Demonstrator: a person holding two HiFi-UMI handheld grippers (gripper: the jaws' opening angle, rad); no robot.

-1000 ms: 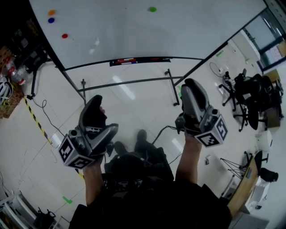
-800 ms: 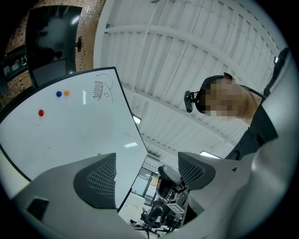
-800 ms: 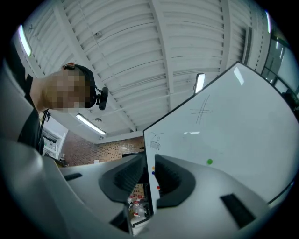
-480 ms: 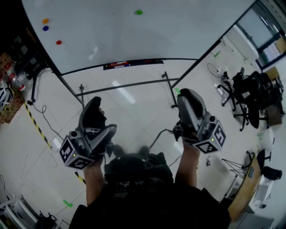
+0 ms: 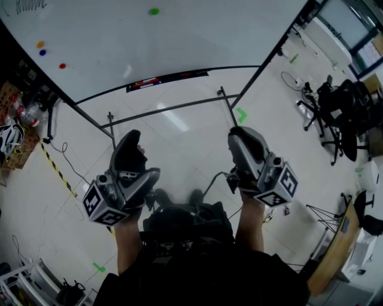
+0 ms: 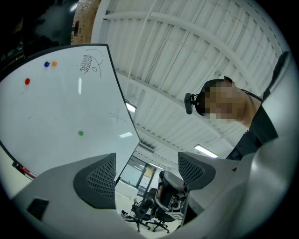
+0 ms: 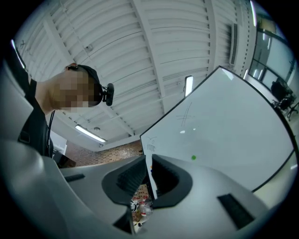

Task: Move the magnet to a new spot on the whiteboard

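The whiteboard (image 5: 179, 42) stands ahead of me, well beyond both grippers. A green magnet (image 5: 154, 11) sticks near its top middle. Orange (image 5: 40, 44), blue (image 5: 42, 52) and red (image 5: 62, 66) magnets sit at its left. My left gripper (image 5: 128, 142) is held low before my body. Its jaws are wide open and empty in the left gripper view (image 6: 147, 175), with the green magnet (image 6: 81, 133) far off. My right gripper (image 5: 240, 135) has just been closing. Only a narrow gap is left between its pads (image 7: 150, 179), with nothing in it. The green magnet (image 7: 193, 158) shows beyond it.
A marker tray (image 5: 166, 78) runs along the board's lower edge, above the stand's bars (image 5: 167, 109). Office chairs (image 5: 335, 101) stand at the right. Striped floor tape (image 5: 57, 170) and boxes with clutter (image 5: 15, 134) lie at the left. A desk (image 5: 332, 251) is at the lower right.
The whiteboard and its magnets have slid left in the head view. Both grippers stay low before my body; the right one has drifted left and slightly down in the picture.
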